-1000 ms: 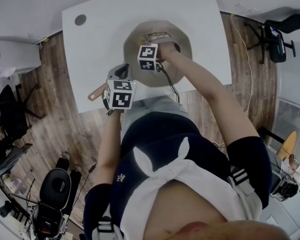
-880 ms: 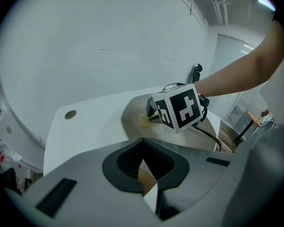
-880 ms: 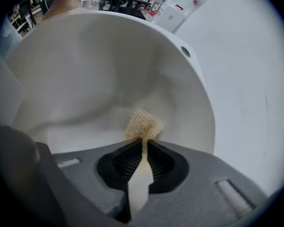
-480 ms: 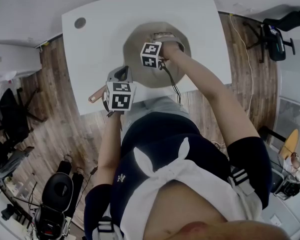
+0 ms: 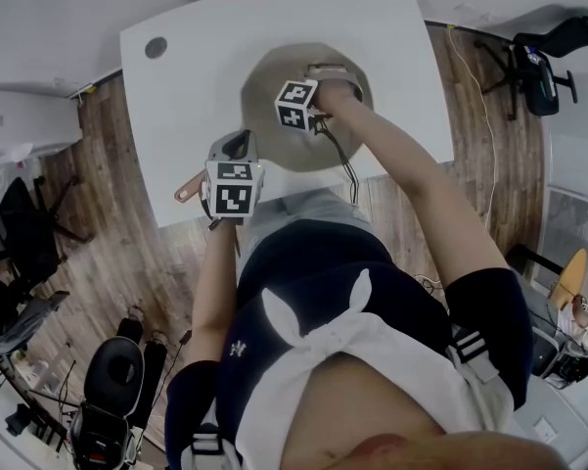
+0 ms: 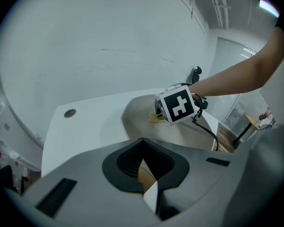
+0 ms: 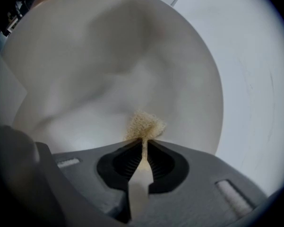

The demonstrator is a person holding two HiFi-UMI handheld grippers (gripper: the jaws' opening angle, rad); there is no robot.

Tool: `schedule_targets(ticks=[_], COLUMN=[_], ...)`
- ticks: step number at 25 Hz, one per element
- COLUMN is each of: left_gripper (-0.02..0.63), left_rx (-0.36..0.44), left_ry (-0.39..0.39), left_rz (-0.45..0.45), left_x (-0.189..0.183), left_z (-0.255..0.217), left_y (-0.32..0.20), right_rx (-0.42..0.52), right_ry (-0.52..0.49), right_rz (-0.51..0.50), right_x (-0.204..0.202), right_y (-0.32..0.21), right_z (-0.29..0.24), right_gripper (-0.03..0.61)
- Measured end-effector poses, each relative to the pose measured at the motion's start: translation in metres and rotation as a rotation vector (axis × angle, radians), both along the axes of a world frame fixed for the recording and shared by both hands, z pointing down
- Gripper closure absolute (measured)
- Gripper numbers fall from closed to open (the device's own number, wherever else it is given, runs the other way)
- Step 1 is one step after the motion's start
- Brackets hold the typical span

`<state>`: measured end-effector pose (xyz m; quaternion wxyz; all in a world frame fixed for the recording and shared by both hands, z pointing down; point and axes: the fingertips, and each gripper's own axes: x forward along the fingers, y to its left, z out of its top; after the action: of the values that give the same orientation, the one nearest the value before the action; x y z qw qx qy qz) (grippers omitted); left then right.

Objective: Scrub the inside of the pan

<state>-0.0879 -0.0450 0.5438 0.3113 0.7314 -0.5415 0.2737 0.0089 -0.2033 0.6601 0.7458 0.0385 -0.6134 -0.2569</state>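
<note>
Nearest the person, the left hand-held gripper [image 6: 149, 186] is clamped on the pan's handle [image 5: 188, 185], which runs near-left to far-right along the bench [image 5: 196, 76] front. Farther in, the right hand-held gripper [image 7: 142, 145] pinches a sponge [image 7: 144, 125] on the pan [image 7: 108, 56] floor, with the far wall just beyond.

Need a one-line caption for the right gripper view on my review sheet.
Right tool shut on a tan scrub pad, working against the pale inside of the pan.
</note>
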Motion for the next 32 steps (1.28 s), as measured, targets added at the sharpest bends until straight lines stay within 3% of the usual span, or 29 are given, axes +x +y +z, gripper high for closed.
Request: schedule_targets(ticks=[14, 32], left_gripper=[0.614, 0.614], left_rx=[-0.007, -0.007], left_ry=[0.032, 0.047], left_rz=[0.000, 0.002], left_x=[-0.002, -0.002], left_z=[-0.002, -0.003], left_y=[0.002, -0.001], right_rx=[-0.036, -0.163], right_ry=[0.092, 0.241], right_rz=[0.075, 0.192], right_x=[0.025, 0.060], right_y=[0.006, 0.031], right_z=[0.003, 0.006], right_gripper=[0.546, 0.546])
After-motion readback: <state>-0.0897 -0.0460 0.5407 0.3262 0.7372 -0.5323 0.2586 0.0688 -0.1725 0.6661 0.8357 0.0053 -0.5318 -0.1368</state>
